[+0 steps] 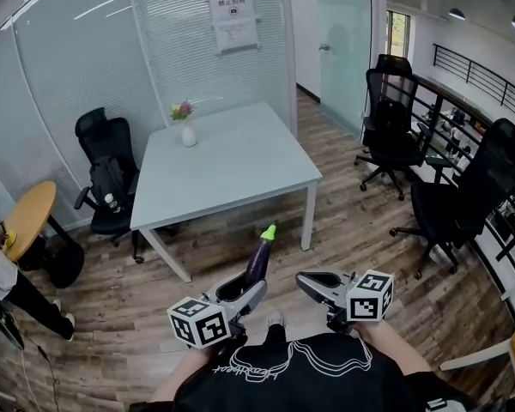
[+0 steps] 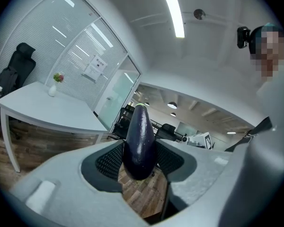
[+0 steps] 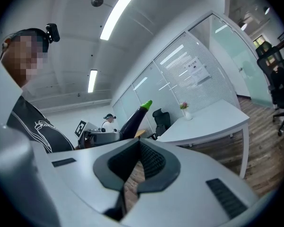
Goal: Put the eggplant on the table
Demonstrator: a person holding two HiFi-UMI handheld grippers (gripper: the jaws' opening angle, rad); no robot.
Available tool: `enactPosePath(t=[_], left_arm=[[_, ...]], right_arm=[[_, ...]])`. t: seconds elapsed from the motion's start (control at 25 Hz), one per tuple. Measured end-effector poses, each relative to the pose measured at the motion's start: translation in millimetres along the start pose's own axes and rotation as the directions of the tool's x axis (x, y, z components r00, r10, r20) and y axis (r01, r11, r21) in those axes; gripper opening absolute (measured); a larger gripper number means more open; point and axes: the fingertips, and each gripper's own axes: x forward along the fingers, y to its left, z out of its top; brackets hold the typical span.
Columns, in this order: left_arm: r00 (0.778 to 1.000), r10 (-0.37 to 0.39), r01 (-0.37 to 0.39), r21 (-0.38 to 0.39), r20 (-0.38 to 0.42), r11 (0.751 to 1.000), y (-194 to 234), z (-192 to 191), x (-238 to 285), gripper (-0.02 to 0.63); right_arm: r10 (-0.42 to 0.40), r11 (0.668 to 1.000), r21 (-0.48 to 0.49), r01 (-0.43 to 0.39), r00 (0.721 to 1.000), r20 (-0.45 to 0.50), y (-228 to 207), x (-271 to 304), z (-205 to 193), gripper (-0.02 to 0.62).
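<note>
A dark purple eggplant (image 1: 257,263) with a green stem tip stands between the jaws of my left gripper (image 1: 251,288), which is shut on its thick end. It points up and away toward the white table (image 1: 232,166), well short of it and above the wooden floor. In the left gripper view the eggplant (image 2: 139,141) fills the gap between the ribbed pads (image 2: 109,162). My right gripper (image 1: 302,280) hovers beside it to the right, shut with nothing in it. The right gripper view shows its pads (image 3: 151,160) meeting at the tips, with the eggplant (image 3: 135,119) at the left.
A white vase with flowers (image 1: 188,131) stands at the table's far left corner. Black office chairs sit left of the table (image 1: 107,178) and at the right (image 1: 390,136), (image 1: 463,196). A round wooden table (image 1: 26,217) and a person (image 1: 0,273) are at the far left.
</note>
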Motion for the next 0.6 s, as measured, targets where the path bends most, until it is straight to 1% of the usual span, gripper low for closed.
enactPosePath(t=[0.28,0.44,0.6], left_arm=[[1.000,0.002,-0.002,-0.028,0.005,1.000,50,12,16,0.219],[1.000,-0.005,0.004,-0.037,-0.010,0.999,77,22,40,0.219],[0.999,-0.008,0.007,-0.051,-0.031,0.999,115,39,70,0.219]], right_arm=[[-0.005,1.000,0.013,0.006,1.000,-0.025,-33,37,2,0.009],[-0.016,0.999,0.035,0.017,1.000,-0.018,-66,55,11,0.008],[-0.033,0.997,0.067,0.034,0.999,-0.014,-108,79,25,0.008]])
